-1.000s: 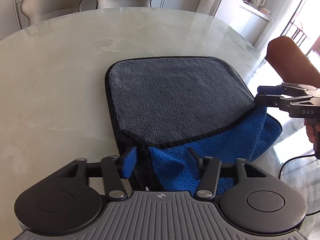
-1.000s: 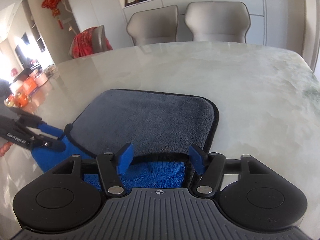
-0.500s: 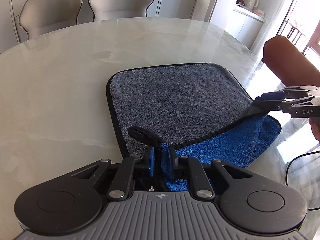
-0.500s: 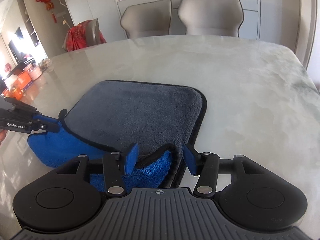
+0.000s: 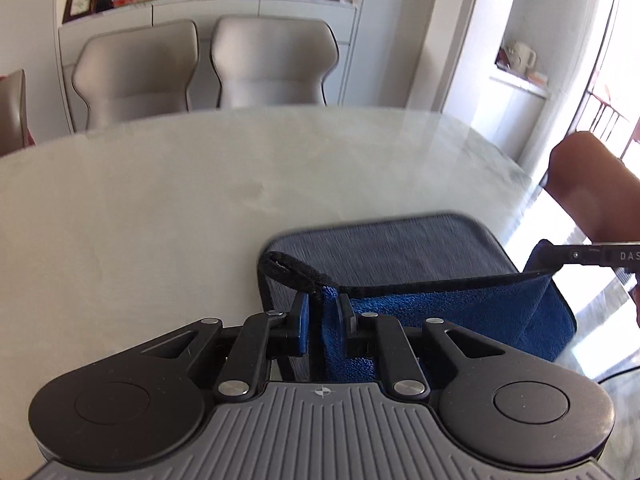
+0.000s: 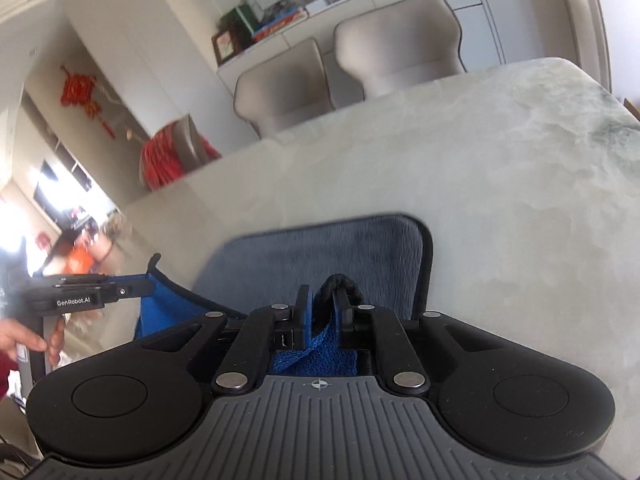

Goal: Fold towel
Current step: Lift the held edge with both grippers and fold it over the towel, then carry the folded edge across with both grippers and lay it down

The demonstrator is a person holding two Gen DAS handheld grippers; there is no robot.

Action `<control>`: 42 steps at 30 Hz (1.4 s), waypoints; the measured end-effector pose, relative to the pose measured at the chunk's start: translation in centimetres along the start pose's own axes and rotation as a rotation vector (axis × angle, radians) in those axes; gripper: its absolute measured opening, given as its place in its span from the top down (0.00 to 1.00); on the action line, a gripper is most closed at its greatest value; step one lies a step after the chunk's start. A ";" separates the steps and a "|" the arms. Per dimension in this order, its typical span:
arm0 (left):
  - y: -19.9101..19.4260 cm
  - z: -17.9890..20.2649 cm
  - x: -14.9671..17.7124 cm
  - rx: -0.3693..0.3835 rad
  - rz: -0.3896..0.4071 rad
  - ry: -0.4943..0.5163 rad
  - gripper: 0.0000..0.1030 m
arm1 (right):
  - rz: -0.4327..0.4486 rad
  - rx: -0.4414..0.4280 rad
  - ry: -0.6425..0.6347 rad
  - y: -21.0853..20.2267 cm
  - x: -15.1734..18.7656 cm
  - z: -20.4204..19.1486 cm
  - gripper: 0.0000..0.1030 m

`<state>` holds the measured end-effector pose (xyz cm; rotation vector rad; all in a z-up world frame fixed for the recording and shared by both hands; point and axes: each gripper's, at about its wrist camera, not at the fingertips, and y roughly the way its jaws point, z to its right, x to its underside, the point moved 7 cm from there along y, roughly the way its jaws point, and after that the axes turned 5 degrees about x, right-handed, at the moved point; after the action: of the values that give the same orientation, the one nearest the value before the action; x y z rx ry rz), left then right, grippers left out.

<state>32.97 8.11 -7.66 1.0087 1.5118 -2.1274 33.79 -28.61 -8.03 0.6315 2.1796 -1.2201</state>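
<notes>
In the left wrist view, the far left shows the pale, marble-patterned table [image 5: 168, 216], its glossy top bare of other items up to the rounded far edge. Behind that edge stand two beige upholstered chairs [image 5: 208, 68], side by side, in front of a white sideboard [image 5: 208, 8] carrying books, a vase and a small clock. Centre frame, the left gripper [image 5: 322, 312] is clamped on a near corner of the towel [image 5: 384, 252], its blue pads pressing the black-trimmed hem, which curls up in a loop above the fingertips. The towel is grey on the upper face and blue on the underside; its far part lies flat on the table, while the near edge is raised and stretched taut toward the right. At the right edge, the right gripper [image 5: 548, 250] pinches the opposite near corner, with a bare forearm above it and a bright window beyond. In the right wrist view, the left gripper [image 6: 148, 286] appears at the left holding its corner aloft, a red hanging ornament [image 6: 82, 90] is on the wall behind, and the right gripper [image 6: 320, 312] is closed on folded blue and black-trimmed fabric.
</notes>
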 end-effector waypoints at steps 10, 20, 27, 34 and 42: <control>4.7 -1.9 -3.2 -0.068 0.044 -0.004 0.88 | 0.002 0.104 0.061 5.6 -3.4 1.4 0.88; 8.1 -3.2 -1.5 -0.106 -0.028 0.005 0.87 | 0.054 0.234 0.092 5.2 -2.4 2.8 0.51; 8.3 -3.5 -0.8 -0.107 -0.041 0.006 0.82 | -0.063 0.206 0.033 4.2 1.7 1.4 0.50; 8.7 -3.8 -1.5 -0.100 -0.027 0.009 0.82 | -0.099 0.255 0.026 1.8 4.5 0.8 0.60; 9.0 -3.6 -1.9 -0.109 -0.024 0.007 0.82 | -0.056 0.170 0.065 -0.2 4.7 0.5 0.91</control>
<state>41.27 7.85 -13.07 0.9651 1.6324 -2.0346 30.34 -28.56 -11.21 0.6916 2.1753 -1.4445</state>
